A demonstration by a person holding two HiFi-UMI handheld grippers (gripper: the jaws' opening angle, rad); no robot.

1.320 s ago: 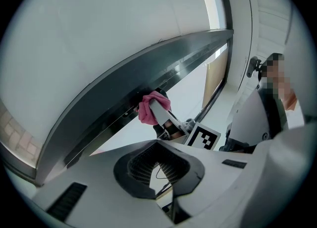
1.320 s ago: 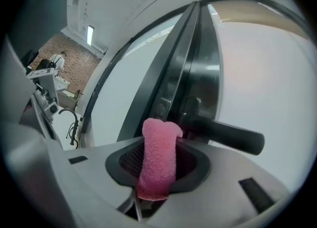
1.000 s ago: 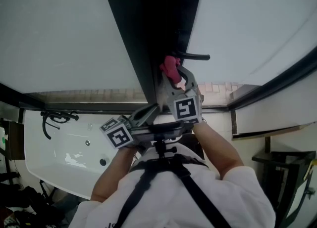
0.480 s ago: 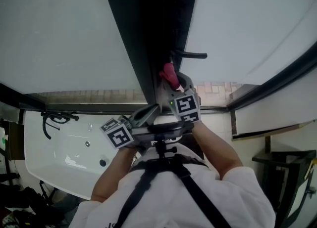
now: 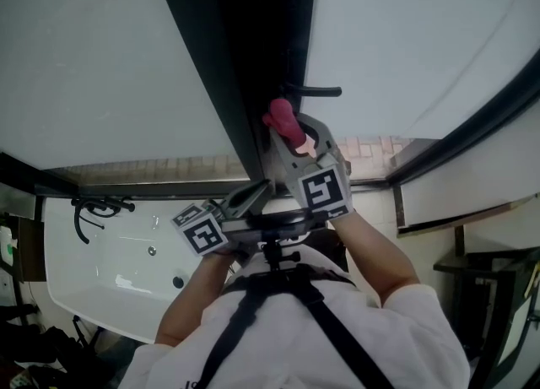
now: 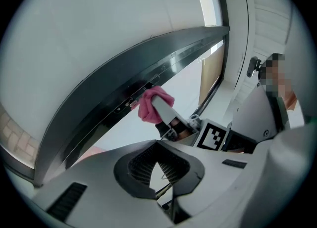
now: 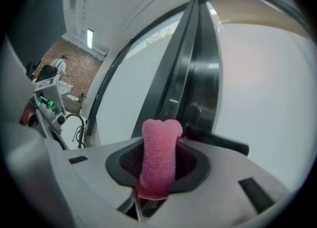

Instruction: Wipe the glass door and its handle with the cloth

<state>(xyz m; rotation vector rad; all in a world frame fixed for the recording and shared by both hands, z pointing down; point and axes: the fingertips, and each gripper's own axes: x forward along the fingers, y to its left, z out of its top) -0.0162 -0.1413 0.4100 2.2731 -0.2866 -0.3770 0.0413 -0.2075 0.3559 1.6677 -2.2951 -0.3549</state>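
A pink cloth is clamped in my right gripper, which is raised against the dark door frame, just below and left of the black lever handle. In the right gripper view the folded cloth stands up between the jaws, with the handle right behind it. Frosted glass panels lie on both sides of the frame. My left gripper hangs lower, near the person's chest, shut and holding nothing. The left gripper view shows the cloth against the frame.
A white bathtub with a black tap lies at lower left. Another dark frame bar runs diagonally at the right, with a black stand below it. A person stands far off in the right gripper view.
My right gripper with the cloth dipped slightly away from the handle, then came back up along the frame. The left gripper stayed where it was.
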